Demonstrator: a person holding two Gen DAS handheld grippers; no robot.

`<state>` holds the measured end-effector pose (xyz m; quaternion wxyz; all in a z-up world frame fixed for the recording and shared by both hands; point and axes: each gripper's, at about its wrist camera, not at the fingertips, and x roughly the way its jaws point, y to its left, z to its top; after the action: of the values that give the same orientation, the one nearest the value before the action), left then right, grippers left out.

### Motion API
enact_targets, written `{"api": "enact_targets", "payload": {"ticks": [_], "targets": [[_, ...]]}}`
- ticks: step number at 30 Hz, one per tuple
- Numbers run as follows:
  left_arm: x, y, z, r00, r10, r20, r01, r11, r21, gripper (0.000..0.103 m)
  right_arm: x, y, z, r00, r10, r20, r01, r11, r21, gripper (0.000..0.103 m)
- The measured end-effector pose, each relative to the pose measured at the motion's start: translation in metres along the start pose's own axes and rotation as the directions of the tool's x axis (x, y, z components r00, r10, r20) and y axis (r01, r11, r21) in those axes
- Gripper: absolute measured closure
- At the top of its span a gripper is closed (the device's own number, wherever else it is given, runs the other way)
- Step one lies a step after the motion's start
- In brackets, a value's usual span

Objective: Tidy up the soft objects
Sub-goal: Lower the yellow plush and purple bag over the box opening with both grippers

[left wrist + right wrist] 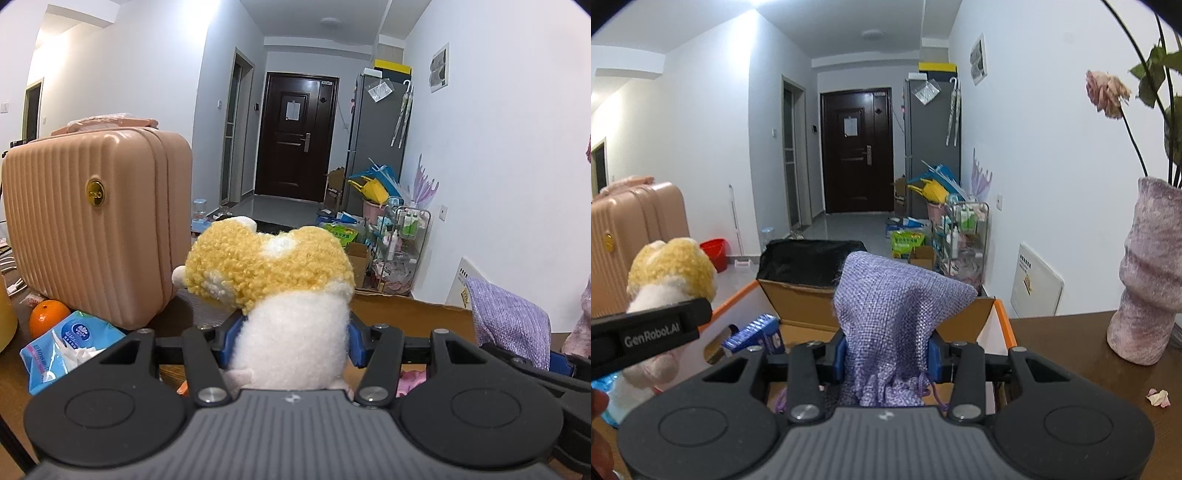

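My left gripper (293, 341) is shut on a yellow-and-white plush toy (280, 280), its blue pads pressing the white body while the curly yellow part sticks up above them. The same plush toy (670, 273) shows at the left of the right wrist view, beside the left gripper's black finger (653, 332). My right gripper (886, 356) is shut on a purple woven drawstring pouch (890, 310), held above an open cardboard box (812, 306) with orange edges. That pouch (509, 317) also appears at the right of the left wrist view.
A pink ribbed suitcase (92, 229) stands on the wooden table at left, with an orange (48, 317) and a blue tissue pack (70, 347) before it. A blue packet (757, 334) lies in the box. A mottled pink vase (1148, 273) with dried flowers stands at right.
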<state>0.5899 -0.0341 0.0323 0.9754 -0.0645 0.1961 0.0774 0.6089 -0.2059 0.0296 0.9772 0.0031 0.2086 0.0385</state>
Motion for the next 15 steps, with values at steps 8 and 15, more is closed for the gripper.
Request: {"api": "enact_targets", "payload": {"ticks": [8,15], "targets": [[0.014,-0.005,-0.008,1.0,0.022,-0.007,-0.022,0.999,0.03,0.048,0.014,-0.002,-0.01,1.0,-0.006,-0.012,0.007,1.0,0.018,0.063],[0.025,-0.007,-0.016,0.999,0.04,-0.009,-0.04,0.998,0.05,0.048,0.024,-0.005,-0.016,0.999,-0.022,-0.024,0.023,0.999,0.038,0.063]]}}
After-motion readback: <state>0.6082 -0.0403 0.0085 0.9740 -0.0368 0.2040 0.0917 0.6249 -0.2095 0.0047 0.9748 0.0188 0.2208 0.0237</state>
